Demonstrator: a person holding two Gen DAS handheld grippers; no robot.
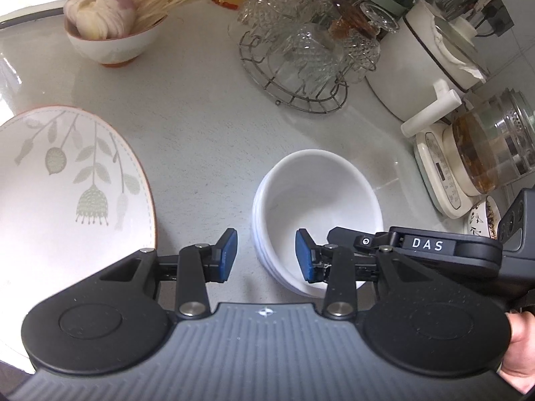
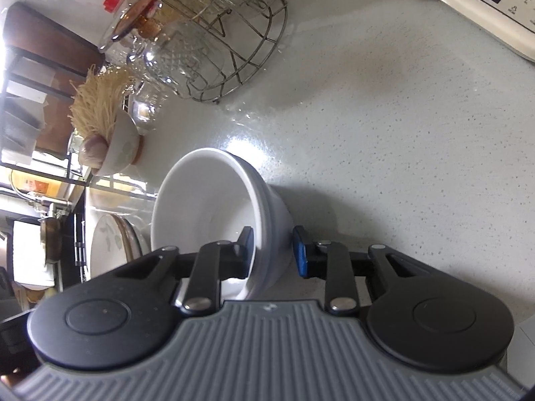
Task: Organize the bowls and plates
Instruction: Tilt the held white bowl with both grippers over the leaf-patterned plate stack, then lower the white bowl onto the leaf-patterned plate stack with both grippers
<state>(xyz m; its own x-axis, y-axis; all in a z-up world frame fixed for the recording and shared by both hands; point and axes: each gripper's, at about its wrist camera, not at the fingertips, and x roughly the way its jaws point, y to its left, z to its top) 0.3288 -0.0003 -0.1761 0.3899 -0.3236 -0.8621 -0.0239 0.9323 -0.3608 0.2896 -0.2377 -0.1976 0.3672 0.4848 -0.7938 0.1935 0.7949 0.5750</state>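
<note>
A stack of white bowls [image 1: 317, 197] rests on the pale counter [image 1: 200, 127]. My left gripper [image 1: 267, 257] is open and straddles the stack's near-left rim, one blue pad outside and one inside, neither touching it. My right gripper [image 2: 272, 254] is closed on the stack's wall [image 2: 207, 200], with its left finger inside the top bowl and its blue pad [image 2: 301, 254] against the outer wall. The right gripper's black body [image 1: 418, 244] also shows at the stack's near-right side. A large leaf-patterned plate [image 1: 67, 183] lies to the left, and it shows as a stacked pile of plates [image 2: 110, 244].
At the back stand a bowl of noodles and garlic [image 1: 110, 30], a wire rack of glass cups [image 1: 301, 56] and a white pot [image 1: 418, 67]. A glass kettle on its base [image 1: 485, 153] and a small dish [image 1: 485, 217] sit at the right. A hand [image 1: 521, 351] is at the lower right.
</note>
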